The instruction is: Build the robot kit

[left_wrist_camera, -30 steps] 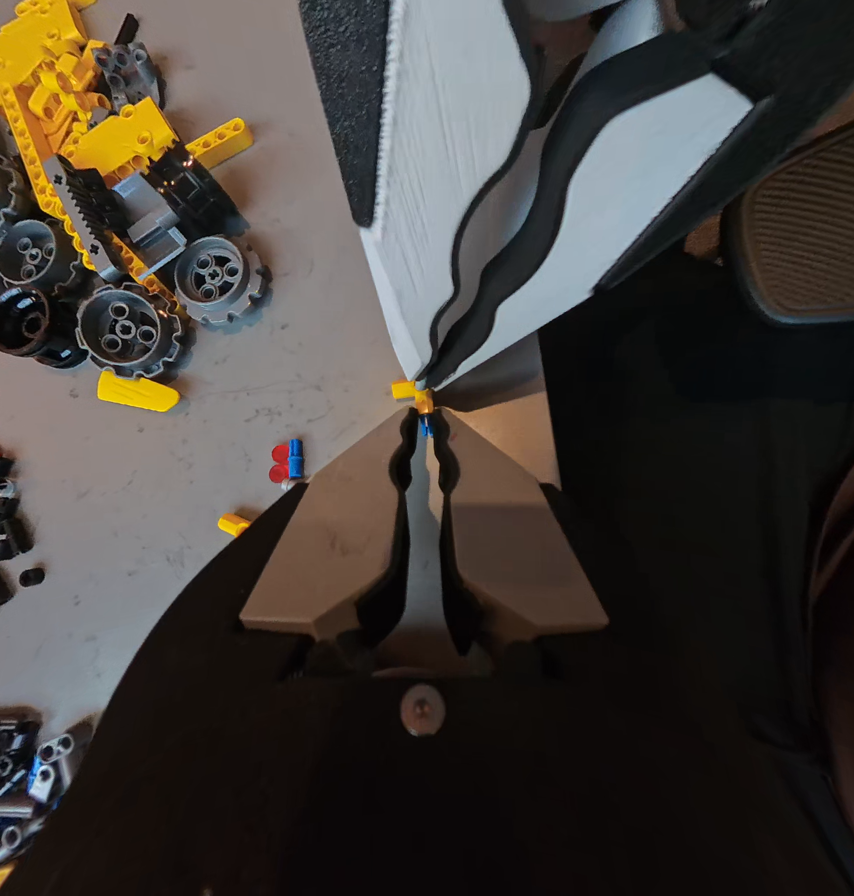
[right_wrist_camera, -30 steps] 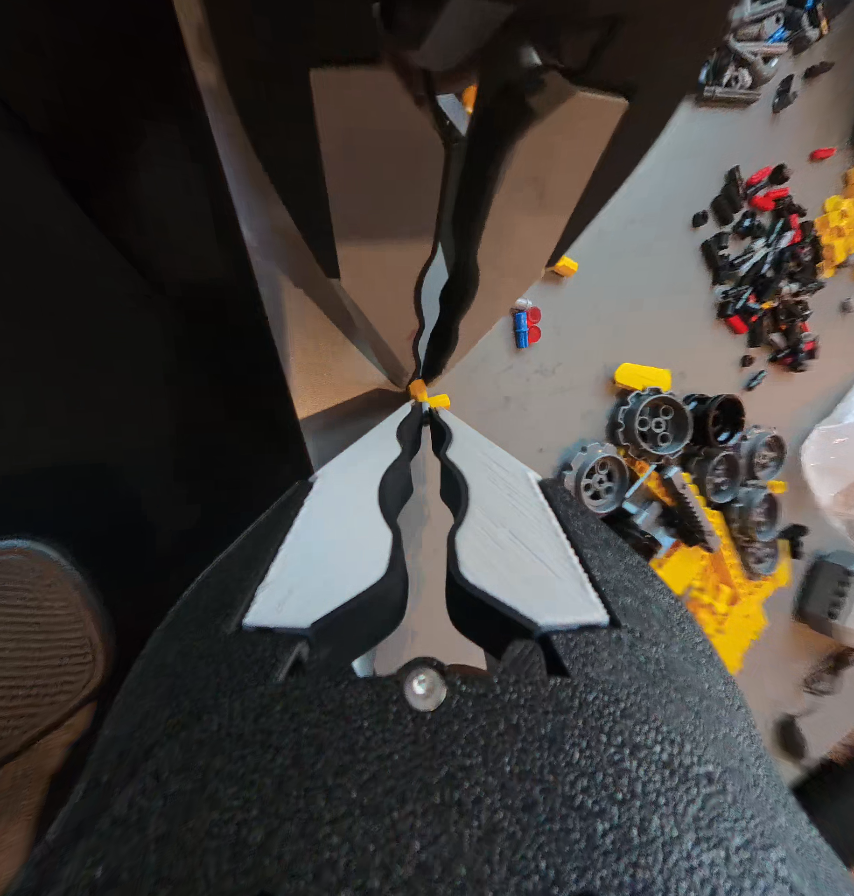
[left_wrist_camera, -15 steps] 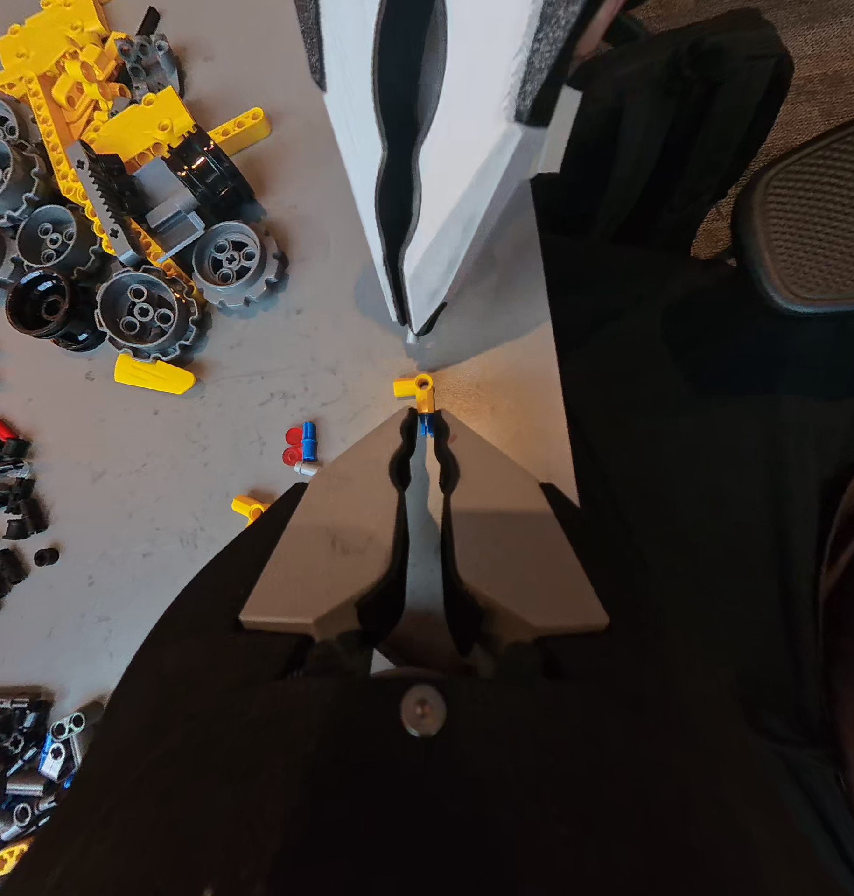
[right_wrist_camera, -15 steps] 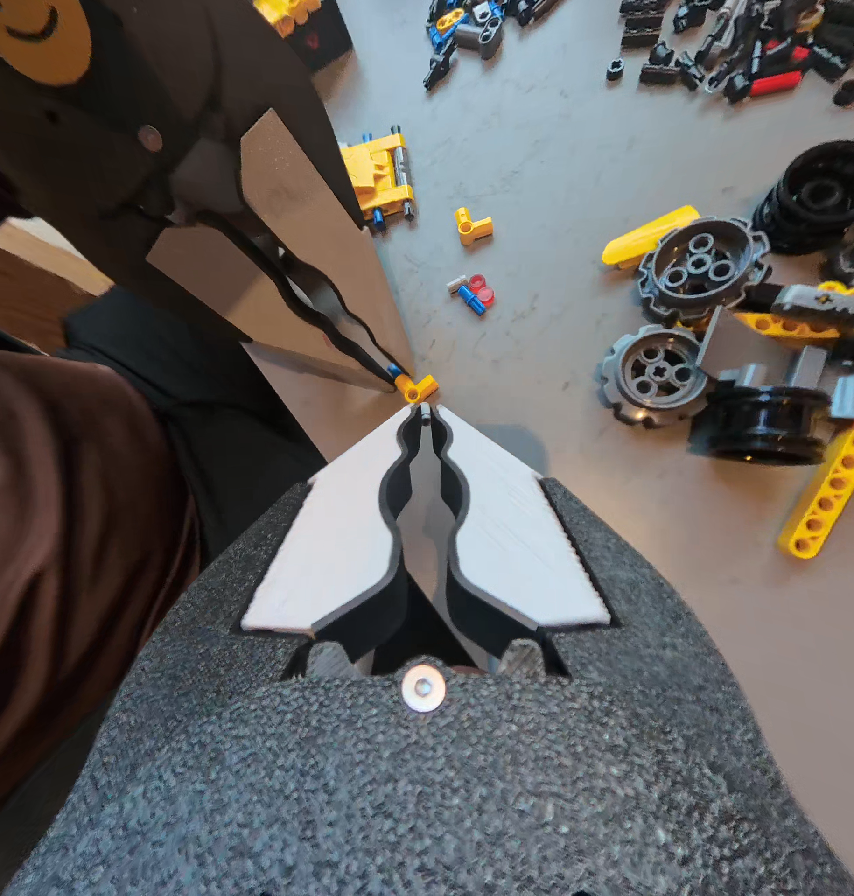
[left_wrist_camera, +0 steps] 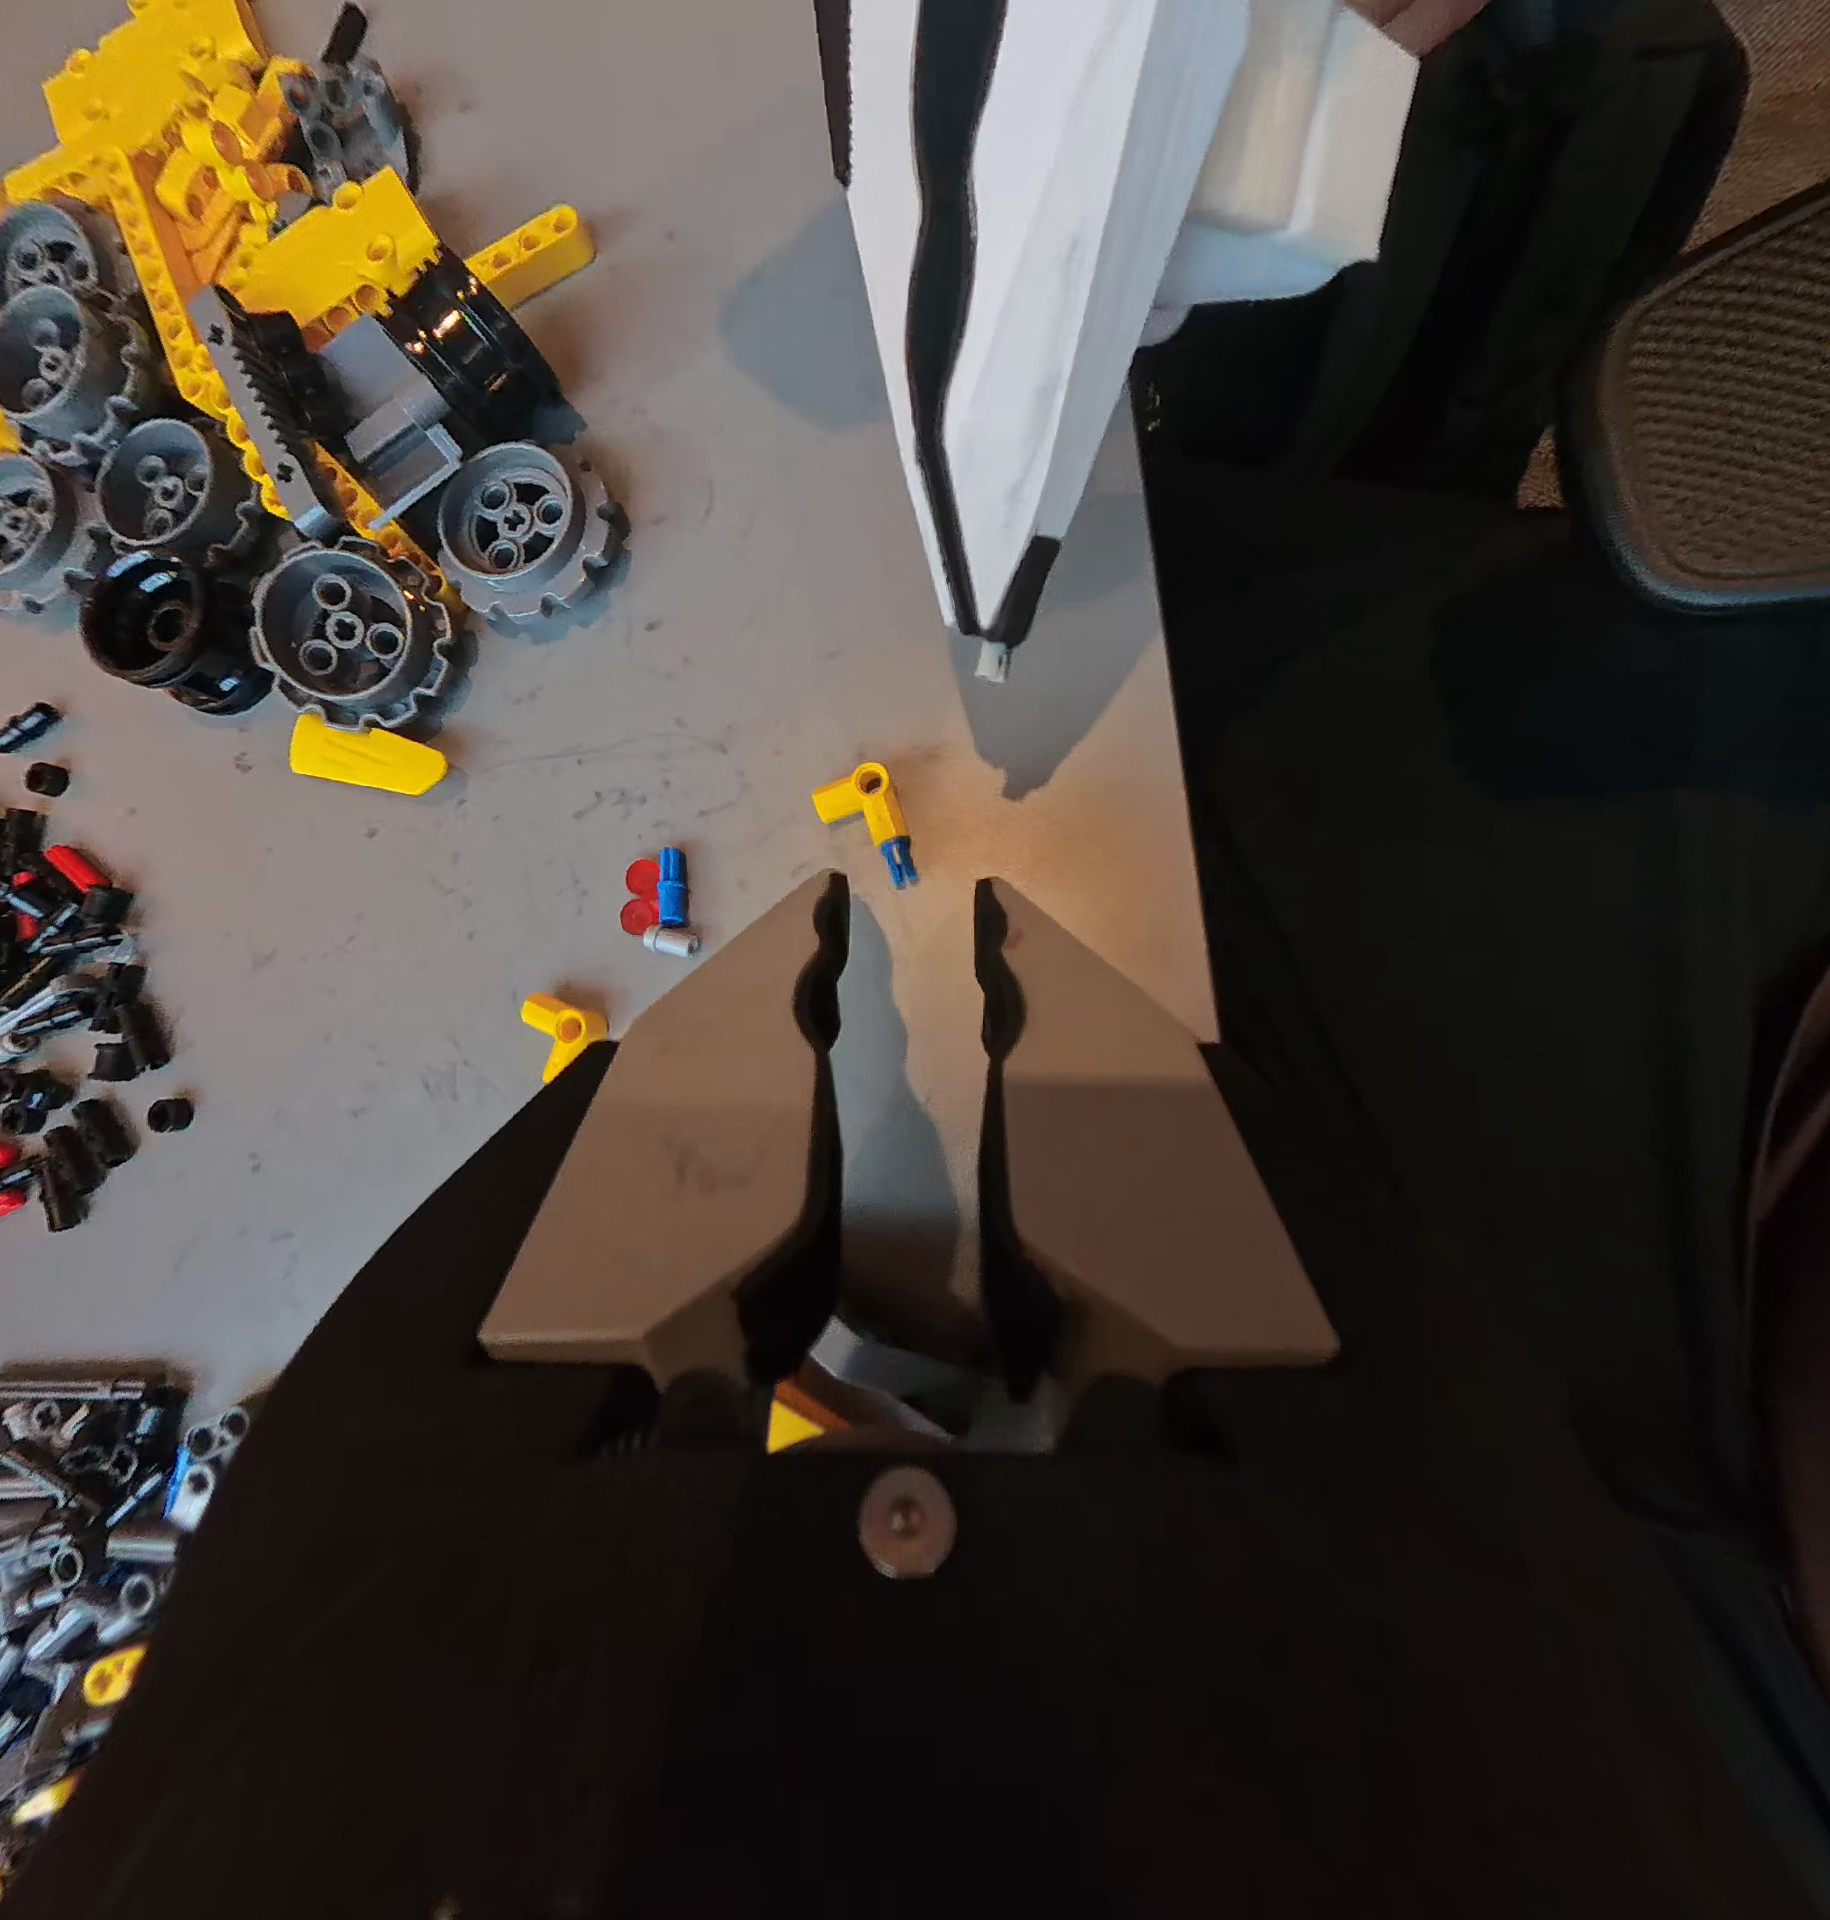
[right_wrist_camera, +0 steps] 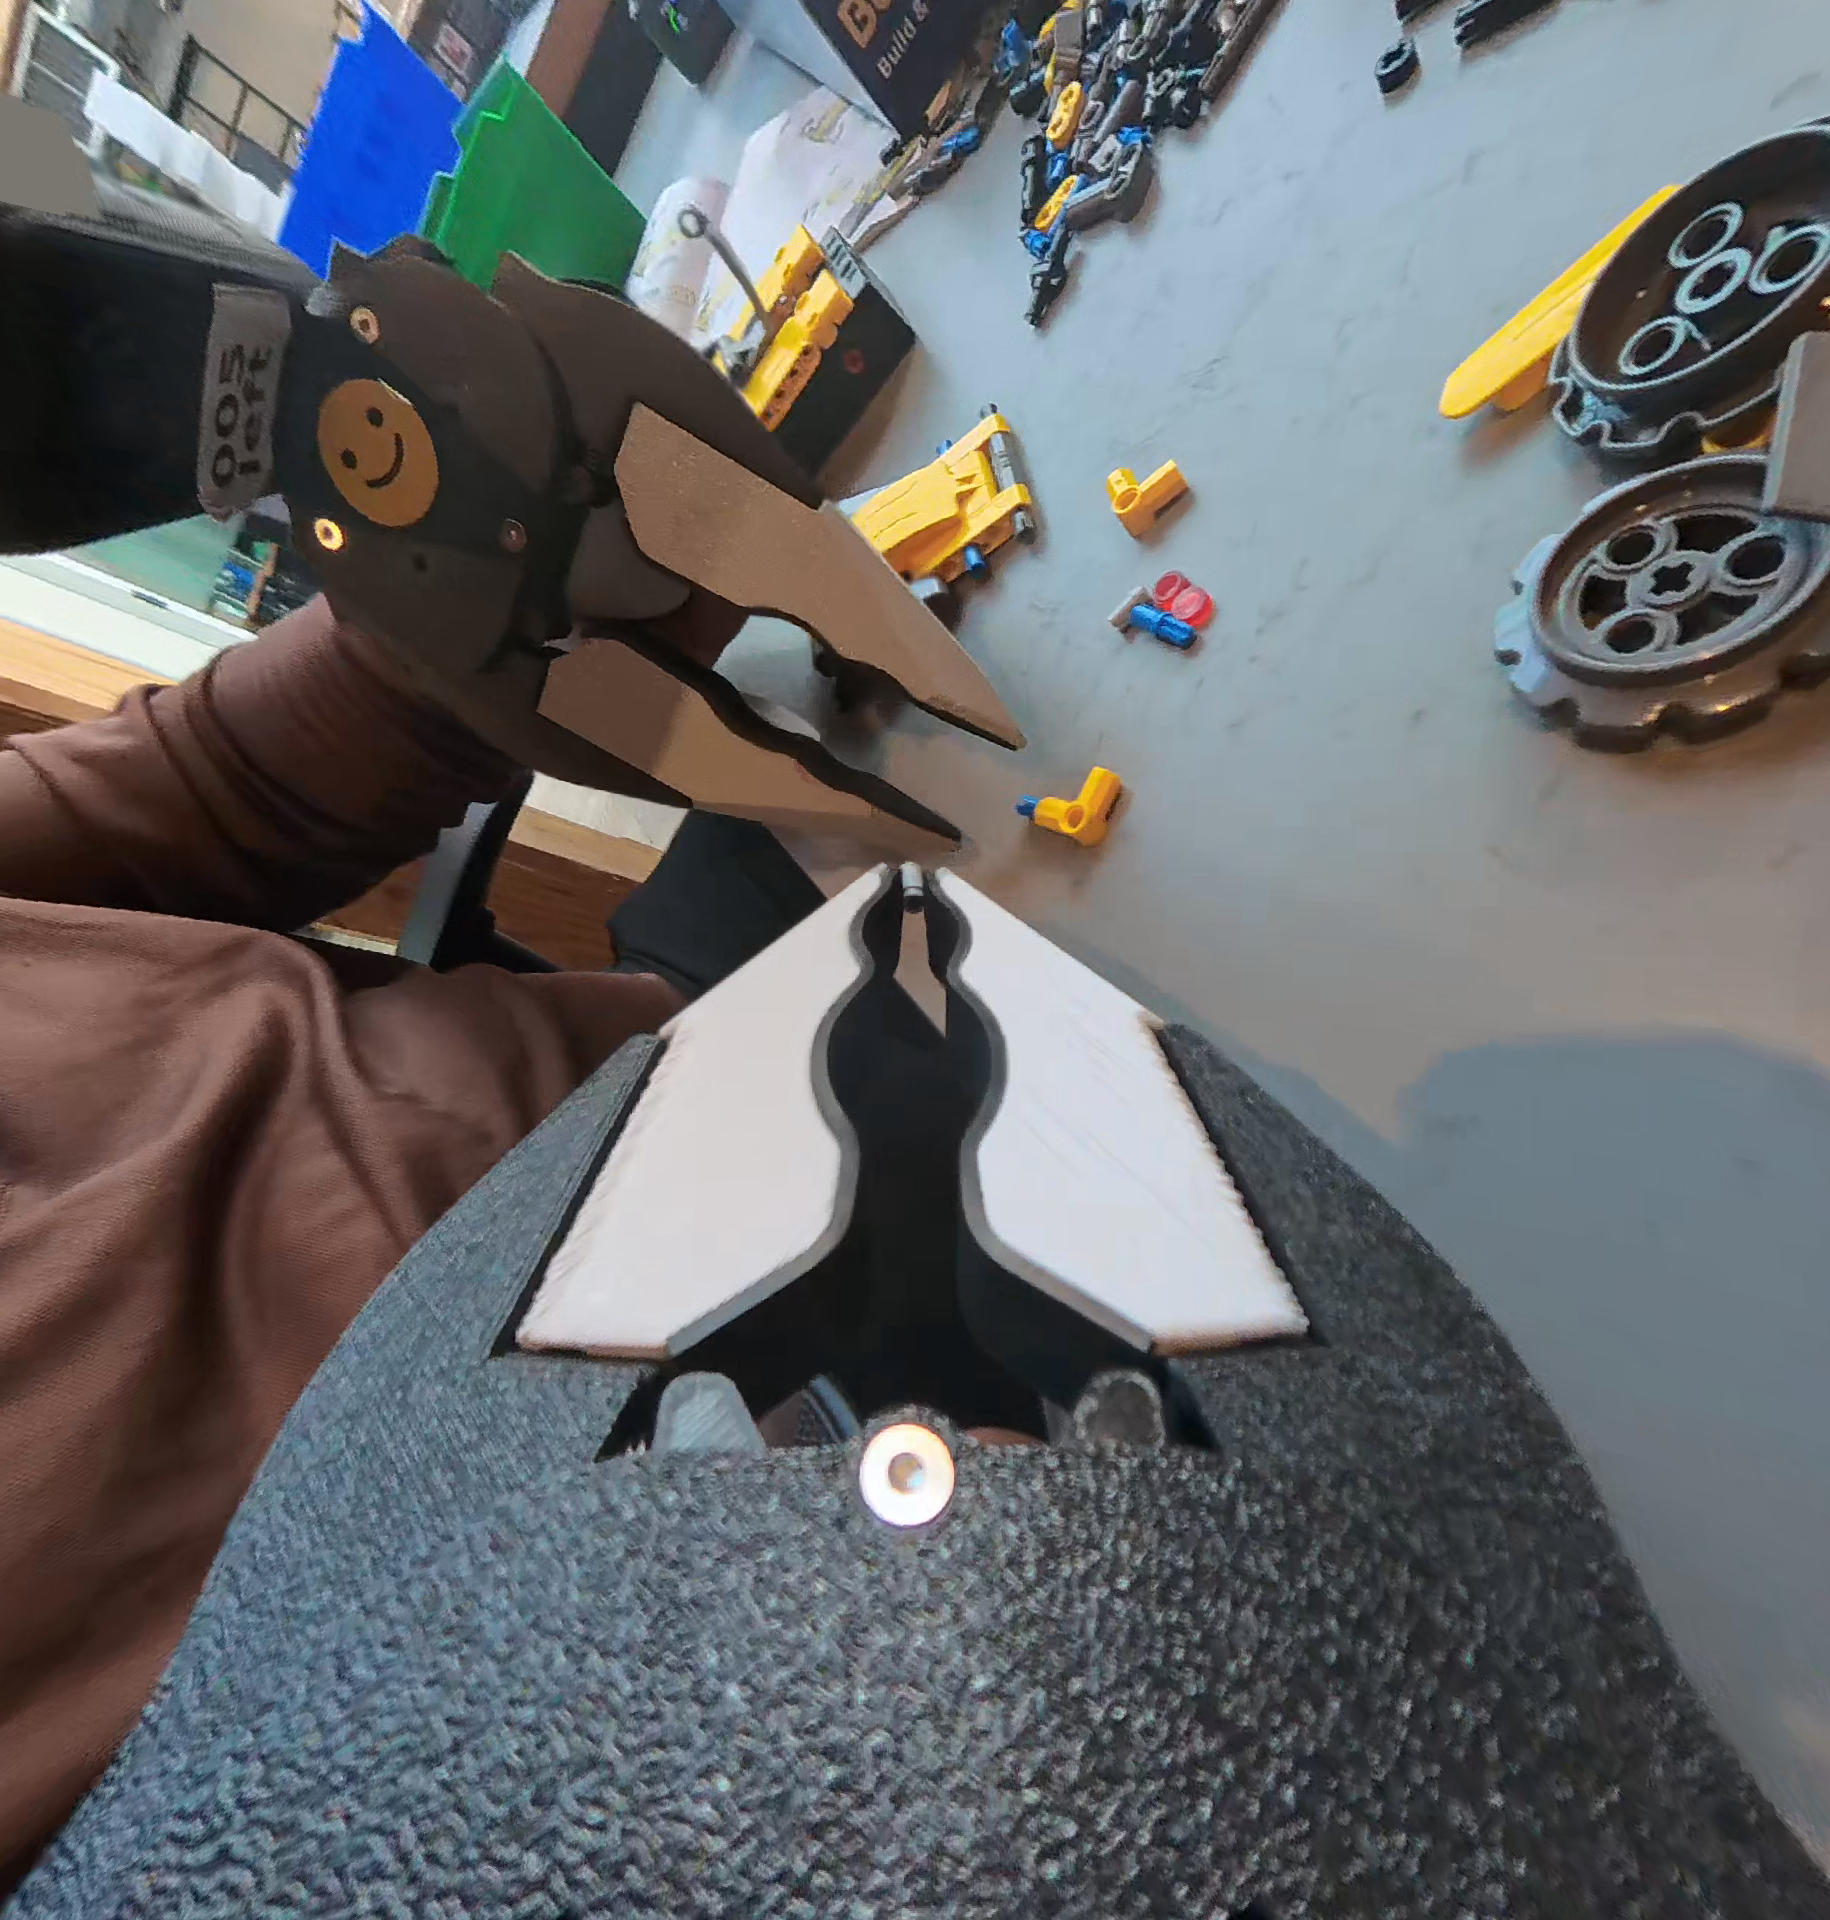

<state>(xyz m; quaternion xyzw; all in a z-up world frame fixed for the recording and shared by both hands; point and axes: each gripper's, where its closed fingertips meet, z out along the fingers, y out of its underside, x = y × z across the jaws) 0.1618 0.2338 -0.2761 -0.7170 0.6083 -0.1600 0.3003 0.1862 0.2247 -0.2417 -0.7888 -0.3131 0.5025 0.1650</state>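
A yellow angle connector with a blue pin [left_wrist_camera: 867, 808] lies on the grey table just beyond my left gripper [left_wrist_camera: 911, 883], which is open and empty with its tips above the table. It also shows in the right wrist view [right_wrist_camera: 1077, 808]. My right gripper [right_wrist_camera: 911, 883], with white fingers, is shut on a small grey pin [right_wrist_camera: 911, 891] at its very tip. In the left wrist view the right gripper [left_wrist_camera: 984, 623] hangs above the table's edge with the grey pin [left_wrist_camera: 992, 661] sticking out. The left gripper [right_wrist_camera: 984, 790] is close in front of the right one.
On the table [left_wrist_camera: 578, 831] lie a second yellow connector [left_wrist_camera: 563, 1023], a blue pin with red discs [left_wrist_camera: 662, 894], grey wheels [left_wrist_camera: 511, 520], a part-built yellow vehicle [left_wrist_camera: 267, 239] and piles of small dark parts [left_wrist_camera: 49, 997]. A mesh chair [left_wrist_camera: 1742, 395] stands at the right. About 5 cm separates my left fingertips from my right.
My left gripper has opened and the yellow connector with the blue pin now lies on the table. My right gripper has drawn back from it, shut on a small grey pin.
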